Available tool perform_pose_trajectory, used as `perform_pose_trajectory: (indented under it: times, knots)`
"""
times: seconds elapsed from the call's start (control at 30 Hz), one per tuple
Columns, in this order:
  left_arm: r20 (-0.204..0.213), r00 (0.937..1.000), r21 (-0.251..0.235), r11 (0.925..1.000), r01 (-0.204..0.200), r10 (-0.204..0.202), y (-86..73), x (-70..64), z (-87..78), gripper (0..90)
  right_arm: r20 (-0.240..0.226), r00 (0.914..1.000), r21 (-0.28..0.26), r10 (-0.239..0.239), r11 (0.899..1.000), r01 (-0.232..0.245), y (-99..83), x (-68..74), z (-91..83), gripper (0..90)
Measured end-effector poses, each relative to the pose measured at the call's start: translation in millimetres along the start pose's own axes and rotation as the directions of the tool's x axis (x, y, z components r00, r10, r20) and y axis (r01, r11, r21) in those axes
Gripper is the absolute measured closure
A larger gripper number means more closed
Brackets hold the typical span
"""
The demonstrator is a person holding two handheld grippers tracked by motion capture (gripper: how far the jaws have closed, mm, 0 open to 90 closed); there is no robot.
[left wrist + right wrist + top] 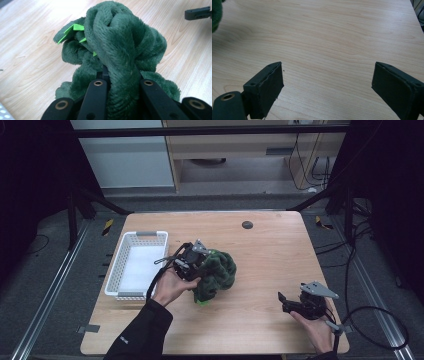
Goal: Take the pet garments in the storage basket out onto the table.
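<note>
- High view: the left gripper [202, 262] sits near the middle of the wooden worktop [270, 250], held in the person's left hand [172, 285], its front end pressed into a dark green plush toy [220, 272].
- The plush toy lies bunched up on the worktop just right of a white basket [116, 270], which stands near the worktop's left edge; the two are close but apart.
- The right gripper [286, 302] is low on the right side of the worktop, well apart from the plush toy, held in the person's right hand [315, 330], with a black cable [372, 320] looping off past the worktop's right edge.
- A small dark round spot [247, 224] marks the far part of the worktop.
- Left gripper view: the left gripper's jaws are closed onto a thick fold of the plush toy [117, 47], which bulges up between them; bright green felt points [75, 28] stick out of the plush at upper left.
- The tip of the other gripper [198, 13] shows at the upper right corner over bare wood.
- Right gripper view: the right gripper [327, 80] has its jaws spread wide with nothing between them, over bare worktop.
- A sliver of the plush toy [215, 15] shows at the upper left edge, far from these jaws.
</note>
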State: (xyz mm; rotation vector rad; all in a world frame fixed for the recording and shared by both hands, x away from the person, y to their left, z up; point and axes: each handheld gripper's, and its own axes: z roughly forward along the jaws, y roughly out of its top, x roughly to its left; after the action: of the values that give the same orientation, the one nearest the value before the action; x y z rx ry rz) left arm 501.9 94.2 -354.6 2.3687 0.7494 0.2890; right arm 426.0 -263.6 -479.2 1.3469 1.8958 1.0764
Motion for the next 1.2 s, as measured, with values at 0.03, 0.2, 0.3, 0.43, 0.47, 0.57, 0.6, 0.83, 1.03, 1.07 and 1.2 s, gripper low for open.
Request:
perform_pose_trajectory:
  times: [0.03, 0.2, 0.3, 0.43, 0.47, 0.57, 0.6, 0.83, 1.03, 1.07, 1.2]
  knots:
    - [0.001, 1.0, 0.004, 1.0, 0.001, -0.001, 0.1, -0.1, 2.0, 82.1, 0.0, 1.0, 0.0, -0.001, 1.0, 0.001, 0.0, 0.0, 0.1, 10.1]
    - [0.01, 0.9999, 0.034, 0.9994, 0.011, -0.011, -1.1, -0.1, 17.7, 82.0, -0.003, 1.0, 0.003, 0.002, 1.0, -0.002, 0.0, 0.4, 0.1, 10.1]
    - [0.009, 0.9999, 0.054, 0.9985, 0.013, -0.014, -4.0, -2.2, 28.4, 81.7, 0.0, 1.0, -0.002, -0.001, 1.0, 0.001, 0.0, -0.3, -0.1, 10.1]
    - [0.012, 0.9999, 0.068, 0.9976, 0.011, -0.012, -6.4, -2.8, 39.4, 81.5, -0.003, 1.0, 0.004, -0.002, 1.0, 0.002, -0.5, 0.3, 0.4, 10.1]
    - [0.013, 0.9997, 0.067, 0.9976, 0.018, -0.019, -6.8, -2.8, 43.3, 81.4, -0.002, 1.0, 0.003, -0.008, 1.0, 0.008, -0.7, 0.1, 1.1, 10.1]
    - [0.018, 0.9996, 0.068, 0.9975, 0.02, -0.021, -7.5, -3.0, 48.8, 81.0, -0.002, 1.0, 0.002, -0.007, 1.0, 0.007, -0.8, 0.0, 1.0, 10.1]
    - [0.021, 0.9995, 0.07, 0.9973, 0.023, -0.024, -8.2, -3.7, 52.9, 80.8, -0.004, 1.0, 0.003, 0.0, 1.0, 0.0, -0.6, 0.4, 0.5, 10.1]
    - [0.015, 0.9997, 0.108, 0.9939, 0.019, -0.021, -10.1, -5.4, 69.9, 77.6, -0.007, 1.0, 0.003, 0.001, 1.0, -0.001, -0.6, -0.1, 0.2, 10.1]
    - [0.008, 0.9995, 0.128, 0.9914, 0.028, -0.029, -10.3, -5.2, 78.6, 67.0, -0.006, 1.0, 0.003, -0.007, 1.0, 0.007, -1.3, 0.1, 1.1, 10.1]
    - [0.005, 0.9995, 0.129, 0.9912, 0.03, -0.031, -10.5, -5.0, 79.0, 64.2, -0.005, 1.0, 0.004, -0.007, 1.0, 0.007, -1.3, 0.3, 1.2, 10.1]
    - [-0.014, 0.9998, 0.129, 0.9914, 0.018, -0.016, -11.6, -4.7, 78.5, 55.1, -0.006, 1.0, 0.004, -0.007, 1.0, 0.007, -1.4, 0.5, 1.1, 10.1]
